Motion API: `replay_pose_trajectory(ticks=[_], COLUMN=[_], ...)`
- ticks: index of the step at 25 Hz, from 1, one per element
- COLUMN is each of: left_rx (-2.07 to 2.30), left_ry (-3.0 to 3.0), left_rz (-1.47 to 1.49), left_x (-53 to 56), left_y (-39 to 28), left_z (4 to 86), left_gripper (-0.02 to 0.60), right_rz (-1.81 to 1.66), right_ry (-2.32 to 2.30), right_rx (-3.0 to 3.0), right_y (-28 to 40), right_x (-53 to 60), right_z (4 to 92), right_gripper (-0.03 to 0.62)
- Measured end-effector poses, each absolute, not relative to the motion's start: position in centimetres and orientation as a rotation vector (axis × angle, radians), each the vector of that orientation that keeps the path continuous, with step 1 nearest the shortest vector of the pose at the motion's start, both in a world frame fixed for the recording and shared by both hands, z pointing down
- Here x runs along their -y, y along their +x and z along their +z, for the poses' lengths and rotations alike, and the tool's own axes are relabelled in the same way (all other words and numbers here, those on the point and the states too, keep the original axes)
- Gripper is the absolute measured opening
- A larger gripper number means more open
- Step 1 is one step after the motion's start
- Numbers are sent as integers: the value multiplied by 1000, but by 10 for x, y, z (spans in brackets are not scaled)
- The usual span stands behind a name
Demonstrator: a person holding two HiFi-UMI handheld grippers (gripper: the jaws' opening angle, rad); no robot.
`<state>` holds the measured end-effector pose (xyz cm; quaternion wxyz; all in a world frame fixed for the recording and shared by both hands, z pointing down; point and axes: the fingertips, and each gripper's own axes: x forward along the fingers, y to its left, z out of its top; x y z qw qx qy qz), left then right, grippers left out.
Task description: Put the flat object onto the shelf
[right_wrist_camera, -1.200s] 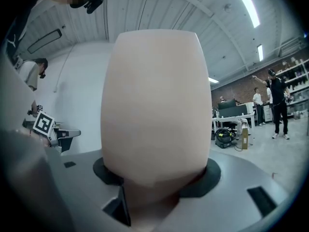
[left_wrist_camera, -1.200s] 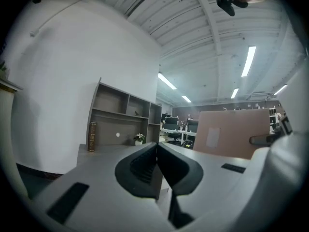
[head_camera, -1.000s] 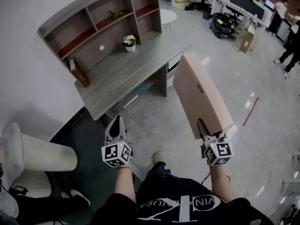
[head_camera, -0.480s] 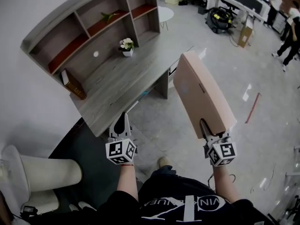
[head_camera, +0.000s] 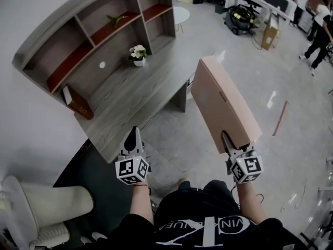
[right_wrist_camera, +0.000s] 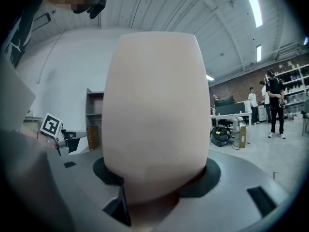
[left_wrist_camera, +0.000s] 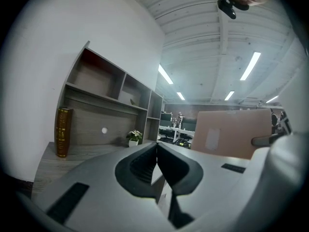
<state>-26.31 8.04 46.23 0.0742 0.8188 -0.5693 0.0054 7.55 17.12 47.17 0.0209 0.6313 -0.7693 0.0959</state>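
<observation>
A flat tan box (head_camera: 223,105) stands up out of my right gripper (head_camera: 229,141), whose jaws are shut on its lower end; it fills the right gripper view (right_wrist_camera: 157,110) and shows in the left gripper view (left_wrist_camera: 231,132). The grey desk (head_camera: 130,95) with its shelf unit (head_camera: 78,46) stands to the left ahead, against the white wall. My left gripper (head_camera: 134,137) is shut and empty, hanging just off the desk's near edge.
On the shelf unit are a brown book (head_camera: 78,102), a small potted white flower (head_camera: 138,53) and a green sprig (head_camera: 115,19). A white round table (head_camera: 180,15) stands behind the desk. A pale chair (head_camera: 47,204) is at lower left. People (head_camera: 320,33) stand at far right.
The view has drawn nearer the desk: desk and shelf slid toward the lower left of the frame. Both grippers keep their pose, the box still upright in the right one.
</observation>
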Motion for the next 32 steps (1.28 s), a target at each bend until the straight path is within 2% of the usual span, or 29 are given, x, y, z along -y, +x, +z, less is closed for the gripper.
replay_pose_trajectory(ticks=[15,32], left_rx=[1782,1861], left_ry=[2399,2319], left_rz=[31,69], left_x=[0,111], left_y=[-252,-191], left_z=[468,472], left_gripper=[5,5], right_rz=[316,415], right_ry=[1859,1677], right_rx=[2463,2559], right_y=[83,124], right_x=[-65,87], right_z=[478,491], right_gripper=[284,284])
